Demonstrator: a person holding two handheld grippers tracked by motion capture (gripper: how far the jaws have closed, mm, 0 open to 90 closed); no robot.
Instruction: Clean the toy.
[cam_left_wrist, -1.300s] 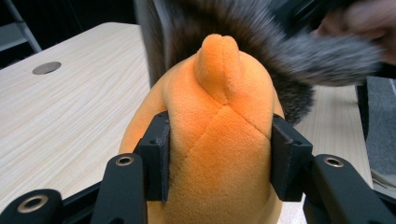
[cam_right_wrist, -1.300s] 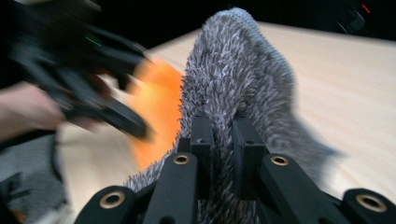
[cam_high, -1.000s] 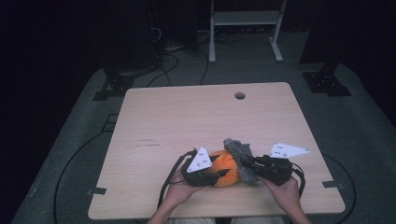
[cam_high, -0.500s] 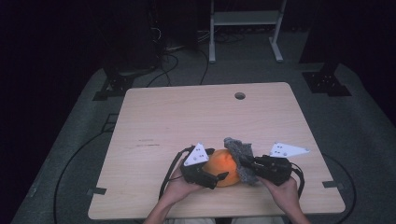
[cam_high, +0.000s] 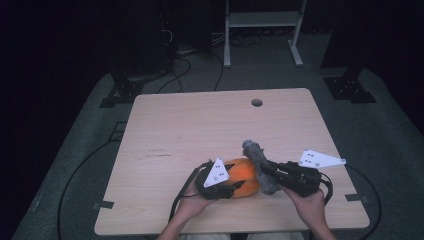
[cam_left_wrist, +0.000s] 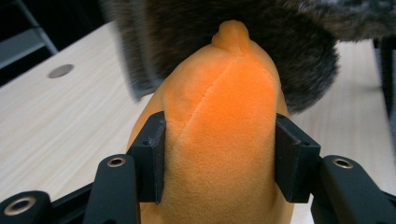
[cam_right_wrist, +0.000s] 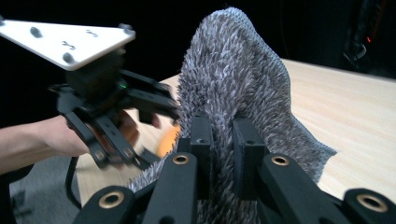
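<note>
Left hand-held gripper has just closed onto orange plush on the tabletop | right hand-held gripper clamps grey fur cover | we read cover axis running away over plush, right side nearer.

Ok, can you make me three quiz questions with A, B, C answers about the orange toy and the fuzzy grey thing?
1. Where on the table is the orange plush toy?
A. near the person's edge
B. by the round hole
C. on the floor

2. What colour is the furry cloth?
A. green
B. grey
C. yellow

3. What is the left hand-held gripper doing?
A. lying loose on the table
B. squeezing the orange plush toy
C. holding a cup

Answers:
1 A, it lies close to the hands in the high view.
2 B, its fur is grey in the right gripper view.
3 B, its jaws press both sides of the toy.
</note>
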